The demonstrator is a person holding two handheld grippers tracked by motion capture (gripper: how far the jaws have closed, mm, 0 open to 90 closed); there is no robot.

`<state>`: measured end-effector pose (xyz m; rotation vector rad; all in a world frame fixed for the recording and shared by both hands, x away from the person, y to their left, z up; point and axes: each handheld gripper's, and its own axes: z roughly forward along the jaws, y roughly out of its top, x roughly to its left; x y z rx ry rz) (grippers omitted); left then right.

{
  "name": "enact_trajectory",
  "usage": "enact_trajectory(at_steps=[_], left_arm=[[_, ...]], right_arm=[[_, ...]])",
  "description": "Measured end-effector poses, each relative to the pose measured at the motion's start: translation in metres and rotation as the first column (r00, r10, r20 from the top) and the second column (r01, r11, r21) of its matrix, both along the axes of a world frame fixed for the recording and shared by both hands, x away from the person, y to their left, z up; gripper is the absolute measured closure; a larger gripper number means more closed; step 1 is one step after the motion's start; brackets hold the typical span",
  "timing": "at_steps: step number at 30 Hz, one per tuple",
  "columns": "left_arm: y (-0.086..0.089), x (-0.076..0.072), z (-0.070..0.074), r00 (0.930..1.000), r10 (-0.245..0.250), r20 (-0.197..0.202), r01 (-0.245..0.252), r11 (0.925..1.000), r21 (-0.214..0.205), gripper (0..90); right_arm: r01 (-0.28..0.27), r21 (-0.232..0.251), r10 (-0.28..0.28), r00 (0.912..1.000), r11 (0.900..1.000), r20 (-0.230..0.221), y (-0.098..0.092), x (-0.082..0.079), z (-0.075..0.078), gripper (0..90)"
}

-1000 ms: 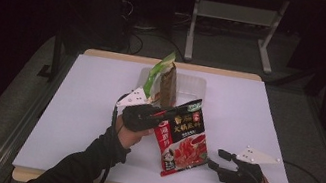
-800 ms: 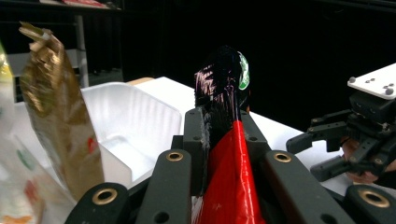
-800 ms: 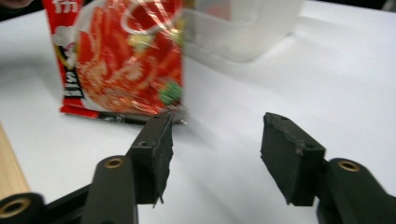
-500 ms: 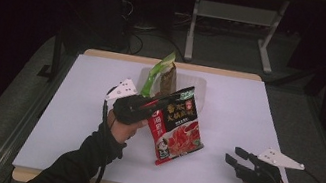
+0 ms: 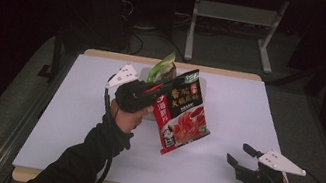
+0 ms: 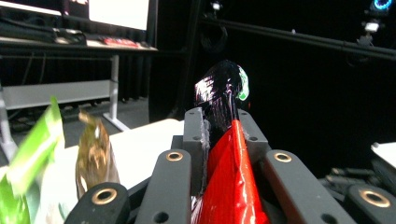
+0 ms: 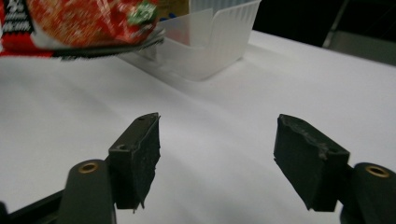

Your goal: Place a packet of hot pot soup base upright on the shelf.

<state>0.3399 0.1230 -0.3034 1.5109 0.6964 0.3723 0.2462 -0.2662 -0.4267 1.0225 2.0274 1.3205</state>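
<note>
My left gripper (image 5: 153, 91) pinches the red packet (image 5: 182, 113), lifted above the desk (image 5: 248, 111) near its far edge; my right gripper (image 5: 241, 155), jaws just spread wide, hovers empty near the front right corner.

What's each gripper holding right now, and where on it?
The left gripper is clamped on the red and black packet at its upper left edge, clear of the table. The right gripper holds nothing; its jaws have just been opening.
</note>
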Motion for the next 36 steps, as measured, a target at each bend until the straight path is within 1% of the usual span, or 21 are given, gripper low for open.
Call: enact_trajectory(at_steps=[1, 2, 4, 5, 7, 9, 10, 13, 15, 17, 18, 19, 20, 22, 24, 29, 30, 32, 33, 35, 36], left_arm=[[-0.001, 0.002, 0.004, 0.9999, 0.011, 0.011, -0.011, 0.9999, 0.007, 77.3], [-0.002, 0.005, 0.007, 0.9996, 0.025, 0.013, -0.025, 0.9997, 0.002, 77.2], [-0.003, 0.010, 0.012, 0.9992, 0.039, 0.011, -0.039, 0.9992, -0.005, 77.3], [-0.004, 0.012, 0.014, 0.9984, 0.053, 0.018, -0.053, 0.9986, 0.004, 77.3], [-0.004, 0.017, 0.018, 0.9981, 0.060, 0.015, -0.060, 0.9981, -0.011, 77.3], [-0.006, 0.021, 0.021, 0.9966, 0.079, 0.023, -0.079, 0.9969, 0.001, 77.5], [-0.007, 0.024, 0.022, 0.9962, 0.085, 0.019, -0.085, 0.9964, -0.001, 77.4], [-0.009, 0.029, 0.024, 0.9943, 0.104, 0.023, -0.104, 0.9945, 0.010, 77.6], [-0.009, 0.033, 0.027, 0.9918, 0.125, 0.026, -0.125, 0.9921, 0.000, 77.6], [-0.008, 0.036, 0.030, 0.9891, 0.144, 0.031, -0.144, 0.9896, 0.007, 77.8], [-0.006, 0.038, 0.031, 0.9883, 0.149, 0.030, -0.149, 0.9888, -0.010, 77.8], [-0.005, 0.040, 0.032, 0.9873, 0.157, 0.028, -0.156, 0.9876, -0.011, 77.8], [-0.005, 0.042, 0.033, 0.9855, 0.167, 0.029, -0.167, 0.9860, -0.001, 77.8], [-0.006, 0.046, 0.035, 0.9831, 0.181, 0.025, -0.181, 0.9835, -0.005, 77.7], [-0.010, 0.049, 0.037, 0.9793, 0.199, 0.035, -0.200, 0.9798, 0.007, 77.7], [-0.027, 0.060, 0.036, 0.9738, 0.223, 0.042, -0.225, 0.9727, 0.055, 77.6], [-0.031, 0.063, 0.035, 0.9711, 0.235, 0.042, -0.238, 0.9688, 0.070, 77.7], [-0.040, 0.070, 0.032, 0.9672, 0.252, 0.034, -0.254, 0.9644, 0.075, 77.8], [-0.045, 0.073, 0.031, 0.9645, 0.261, 0.041, -0.264, 0.9604, 0.090, 77.8], [-0.055, 0.078, 0.028, 0.9584, 0.282, 0.044, -0.285, 0.9535, 0.098, 77.8], [-0.060, 0.081, 0.027, 0.9555, 0.291, 0.048, -0.295, 0.9492, 0.110, 77.8]], right_arm=[[0.004, -0.008, -0.004, 0.9999, 1.0000, 0.013, 0.000, -0.001, 0.001, 28.4], [0.005, -0.013, -0.005, 0.9997, 0.9999, 0.025, 0.000, -0.001, 0.001, 28.4], [0.013, -0.027, -0.012, 0.9994, 0.9995, 0.033, 0.001, -0.002, 0.002, 27.9], [0.019, -0.034, -0.018, 0.9992, 0.9992, 0.035, 0.001, -0.003, 0.002, 27.4], [0.023, -0.033, -0.022, 0.9992, 0.9992, 0.033, 0.000, -0.002, 0.001, 27.1], [0.026, -0.033, -0.025, 0.9993, 0.9991, 0.029, -0.001, -0.002, 0.001, 27.3], [0.027, -0.033, -0.026, 0.9992, 0.9991, 0.029, -0.001, -0.002, 0.001, 27.5], [0.028, -0.031, -0.027, 0.9992, 0.9991, 0.030, -0.002, -0.002, 0.001, 28.3], [0.028, -0.031, -0.027, 0.9993, 0.9991, 0.027, -0.002, -0.002, 0.001, 28.4], [0.028, -0.030, -0.027, 0.9994, 0.9992, 0.021, -0.002, -0.002, 0.000, 28.4], [0.028, -0.033, -0.027, 0.9994, 0.9990, 0.021, -0.002, -0.002, -0.001, 28.5], [0.026, -0.031, -0.025, 0.9995, 0.9992, 0.017, -0.002, -0.002, -0.001, 28.5], [0.026, -0.028, -0.025, 0.9996, 0.9993, 0.013, -0.002, -0.002, -0.001, 28.7], [0.030, -0.032, -0.030, 0.9995, 0.9990, 0.009, -0.002, -0.001, -0.002, 28.8], [0.026, -0.030, -0.026, 0.9997, 0.9992, 0.004, -0.002, -0.001, -0.002, 29.0], [0.021, -0.037, -0.021, 0.9998, 0.9991, 0.004, 0.000, -0.001, -0.003, 29.4], [0.020, -0.038, -0.020, 0.9998, 0.9991, 0.002, 0.000, -0.001, -0.003, 29.7], [0.018, -0.036, -0.018, 0.9998, 0.9992, 0.001, 0.000, -0.001, -0.003, 30.1], [0.017, -0.037, -0.017, 0.9998, 0.9991, 0.002, 0.000, -0.001, -0.004, 30.1], [0.017, -0.035, -0.017, 0.9999, 0.9992, 0.000, 0.000, -0.001, -0.003, 30.4], [0.016, -0.035, -0.016, 0.9999, 0.9993, 0.001, 0.000, -0.002, -0.003, 30.5]])
